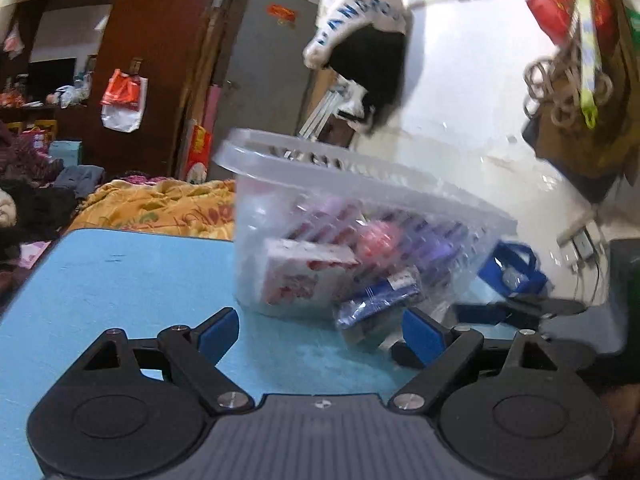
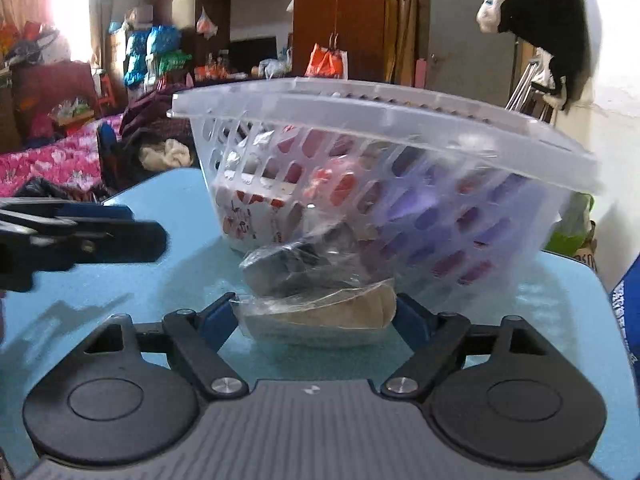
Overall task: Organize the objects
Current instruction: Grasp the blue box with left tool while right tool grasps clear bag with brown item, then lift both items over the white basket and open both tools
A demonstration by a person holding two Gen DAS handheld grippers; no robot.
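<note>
The plastic-wrapped packet [image 2: 316, 304] lay on the blue counter [image 2: 160, 280], directly against the near wall of the clear slotted basket [image 2: 384, 160]. Its long axis ran crosswise to the right claw [image 2: 314, 314], parallel to the basket's near wall. In the right wrist view the packet sat squarely between the right claw's blue pads [image 2: 218, 320], one pad at each end of it. The fingers stood spread wide, and the pads looked to be at or just touching the wrapping. Whether they actually pressed on it could not be told from the blurred frame.

The basket stood behind the packet, already holding a red-and-white box [image 1: 300, 280], a pink round item [image 1: 378, 240] and purple packs [image 1: 436, 240]. Its rim [image 2: 360, 100] rose above the packet.

The left claw [image 1: 320, 332] hovered over the counter on the basket's left-hand side as the right wrist view showed it. Its fingers were spread with nothing between them, and the packet lay just ahead of its right pad [image 1: 420, 336].

Judged from this, the right claw was the nearer and better lined up for the pickup. The coming move would likely need a squeeze along the packet's length, then a lift clear of the basket's rim before dropping it inside. The loose wrapping might slip or crumple under the pads.
</note>
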